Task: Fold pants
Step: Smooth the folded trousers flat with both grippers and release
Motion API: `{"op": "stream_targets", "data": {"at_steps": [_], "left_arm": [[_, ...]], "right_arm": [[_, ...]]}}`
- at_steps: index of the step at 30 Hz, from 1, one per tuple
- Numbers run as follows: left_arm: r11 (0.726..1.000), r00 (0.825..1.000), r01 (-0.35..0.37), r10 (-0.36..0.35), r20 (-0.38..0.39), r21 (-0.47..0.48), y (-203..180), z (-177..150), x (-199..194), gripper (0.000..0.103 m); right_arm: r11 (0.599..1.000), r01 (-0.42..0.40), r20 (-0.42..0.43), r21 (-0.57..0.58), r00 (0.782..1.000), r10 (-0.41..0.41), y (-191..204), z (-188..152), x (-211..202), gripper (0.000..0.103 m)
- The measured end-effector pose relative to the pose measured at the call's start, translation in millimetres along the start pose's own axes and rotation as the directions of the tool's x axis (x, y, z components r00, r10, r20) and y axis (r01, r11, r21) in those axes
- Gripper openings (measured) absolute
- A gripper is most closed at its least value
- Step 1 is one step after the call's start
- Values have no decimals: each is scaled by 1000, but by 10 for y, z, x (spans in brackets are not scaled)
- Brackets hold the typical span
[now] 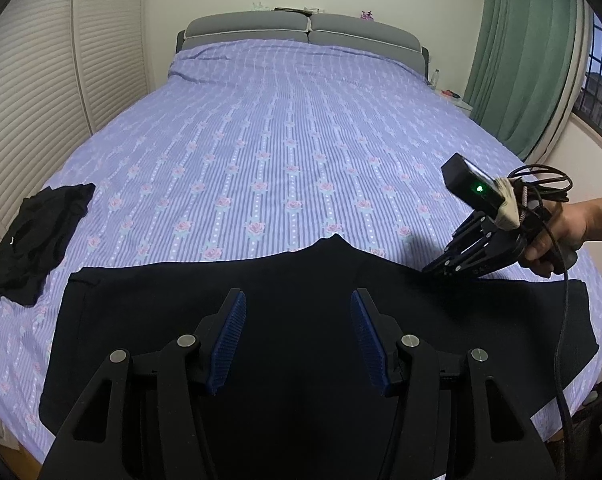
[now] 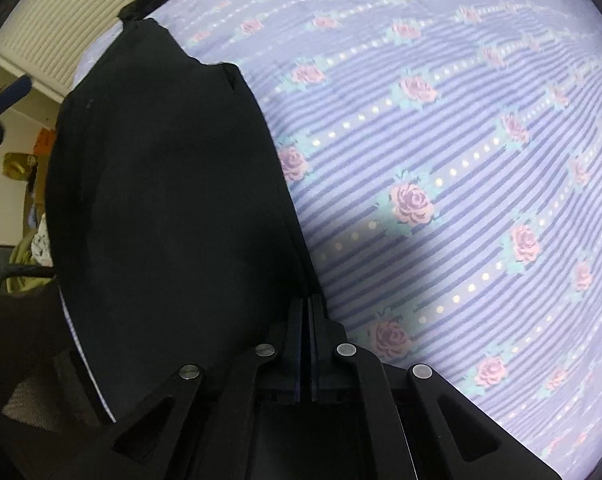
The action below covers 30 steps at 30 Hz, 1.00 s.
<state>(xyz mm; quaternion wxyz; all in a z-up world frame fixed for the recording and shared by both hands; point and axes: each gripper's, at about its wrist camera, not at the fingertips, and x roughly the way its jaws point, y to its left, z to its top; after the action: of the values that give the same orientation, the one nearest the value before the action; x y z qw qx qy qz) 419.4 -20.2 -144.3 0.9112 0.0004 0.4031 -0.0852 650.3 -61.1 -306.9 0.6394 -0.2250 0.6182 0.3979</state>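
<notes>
1. The left hand-held gripper point(image 1: 297, 340) hangs over the middle of the black pants point(image 1: 189, 332) with its blue pads point(image 1: 231, 340) spread apart and nothing between them.
2. The pants lie flat across the near edge of the bed point(image 1: 301, 140), on a purple striped sheet with pink roses.
3. A second dark garment point(image 1: 37, 240) sits bunched on the sheet at the far left, apart from the pants.
4. The right hand-held gripper point(image 1: 433, 269), held by a hand point(image 1: 557, 236), points steeply down at the far edge of the pants on the right.
5. In the right wrist view its fingers point(image 2: 321, 308) are pressed together, pinching the edge of the pants point(image 2: 161, 180) where it meets the sheet point(image 2: 461, 160).
</notes>
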Motion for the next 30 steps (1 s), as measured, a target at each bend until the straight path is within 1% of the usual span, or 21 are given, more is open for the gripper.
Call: {"op": "stream_targets", "data": {"at_steps": [2, 5, 7, 9, 10, 12, 15, 17, 18, 21, 23, 25, 28, 30], "left_arm": [[1000, 1000, -5, 5, 0, 5, 10, -6, -15, 54], [1000, 1000, -15, 15, 1, 4, 67, -15, -51, 54], [1000, 1000, -22, 22, 0, 4, 118, -24, -93, 54], [999, 999, -33, 33, -1, 7, 189, -41, -149, 54], [999, 999, -37, 37, -1, 9, 221, -51, -173, 54], [999, 999, -48, 48, 2, 15, 315, -95, -250, 54], [998, 998, -66, 66, 7, 23, 472, -199, -355, 54], [997, 997, -79, 78, 12, 24, 594, -290, -422, 54], [996, 996, -84, 84, 13, 21, 654, -332, -451, 54], [993, 993, -121, 121, 5, 15, 885, -465, -512, 54], [989, 989, -148, 148, 2, 6, 1043, -550, -546, 54], [983, 983, -182, 182, 2, -12, 1214, -646, -588, 54], [976, 977, -213, 213, -8, -45, 1448, -789, -622, 54], [972, 973, -229, 228, -18, -59, 1571, -880, -640, 54]], "right_arm": [[1000, 16, 18, 4, 1000, -16, 43, -23, -68, 7], [997, 62, 83, 53, 994, -66, 25, -118, -330, 27], [991, 90, 135, 103, 985, -104, 88, -221, -526, 30], [977, 136, 187, 164, 968, -167, 212, -340, -730, 34], [963, 169, 218, 208, 952, -214, 296, -409, -834, 35], [928, 226, 256, 295, 917, -305, 454, -526, -968, 44], [873, 289, 294, 393, 860, -417, 808, -766, -1075, 48], [836, 309, 302, 453, 829, -470, 1063, -854, -1084, 53], [820, 295, 311, 490, 820, -480, 1195, -879, -1070, 57], [784, 251, 323, 568, 808, -493, 1530, -881, -937, 59], [758, 243, 317, 605, 800, -509, 1742, -825, -845, 59], [742, 233, 318, 628, 794, -519, 1914, -719, -740, 59], [728, 228, 319, 647, 786, -530, 2112, -573, -625, 59], [736, 203, 330, 646, 795, -508, 2218, -429, -521, 59]]}}
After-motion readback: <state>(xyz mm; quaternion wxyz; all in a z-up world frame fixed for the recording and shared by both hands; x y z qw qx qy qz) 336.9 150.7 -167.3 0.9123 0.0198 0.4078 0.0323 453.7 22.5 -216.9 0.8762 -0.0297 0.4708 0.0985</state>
